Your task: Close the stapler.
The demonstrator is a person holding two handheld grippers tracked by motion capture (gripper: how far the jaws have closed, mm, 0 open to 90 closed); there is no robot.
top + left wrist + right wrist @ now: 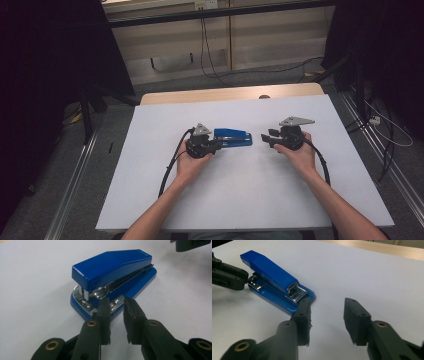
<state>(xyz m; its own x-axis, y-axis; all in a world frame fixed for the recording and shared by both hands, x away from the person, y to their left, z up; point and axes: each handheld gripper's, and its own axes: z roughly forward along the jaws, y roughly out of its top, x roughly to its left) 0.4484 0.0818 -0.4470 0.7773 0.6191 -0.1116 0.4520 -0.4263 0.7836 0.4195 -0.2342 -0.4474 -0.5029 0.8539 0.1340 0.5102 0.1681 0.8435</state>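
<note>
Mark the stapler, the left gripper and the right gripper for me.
stapler [112,263]: left gripper view, on its blue top cover.
left gripper [116,307]: left gripper view, midway between its fingers.
right gripper [327,307]: right gripper view, midway between its fingers.

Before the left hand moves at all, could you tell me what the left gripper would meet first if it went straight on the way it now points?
Most likely the blue stapler: the left gripper, jaws slightly apart, points at its side, close in front. Whether they already touch is unclear.

Your stapler [113,267] is glossy blue with chrome inner parts; your table [250,185] is plain white.
</note>
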